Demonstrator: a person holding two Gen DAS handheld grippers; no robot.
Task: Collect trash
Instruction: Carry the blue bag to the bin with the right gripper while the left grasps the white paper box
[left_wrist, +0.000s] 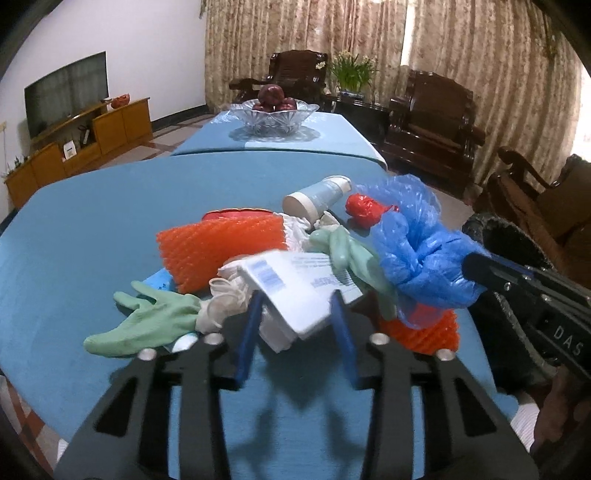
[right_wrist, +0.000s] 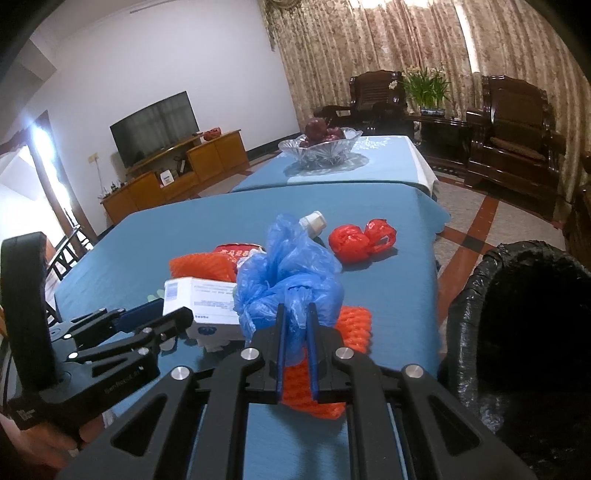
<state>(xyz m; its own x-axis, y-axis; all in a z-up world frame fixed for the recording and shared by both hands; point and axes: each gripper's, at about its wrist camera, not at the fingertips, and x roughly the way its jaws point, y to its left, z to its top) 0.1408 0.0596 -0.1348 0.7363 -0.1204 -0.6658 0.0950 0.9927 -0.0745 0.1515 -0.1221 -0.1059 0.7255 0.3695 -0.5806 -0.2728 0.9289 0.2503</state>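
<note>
A pile of trash lies on the blue table (left_wrist: 92, 229). My left gripper (left_wrist: 295, 299) is shut on a white printed carton (left_wrist: 291, 284), also seen in the right wrist view (right_wrist: 207, 295). My right gripper (right_wrist: 295, 310) is shut on a crumpled blue plastic bag (right_wrist: 288, 273), lifted over an orange foam net (right_wrist: 354, 325); the bag also shows in the left wrist view (left_wrist: 417, 251). Around them lie another orange foam net (left_wrist: 218, 247), green rubber gloves (left_wrist: 147, 325), a white bottle (left_wrist: 317, 195) and a knotted red bag (right_wrist: 358, 236).
A bin lined with a black bag (right_wrist: 517, 325) stands at the table's right edge. A glass bowl of red fruit (left_wrist: 273, 114) sits on the far table. Dark wooden armchairs (left_wrist: 432, 118) stand to the right, a TV cabinet (left_wrist: 74, 144) to the left.
</note>
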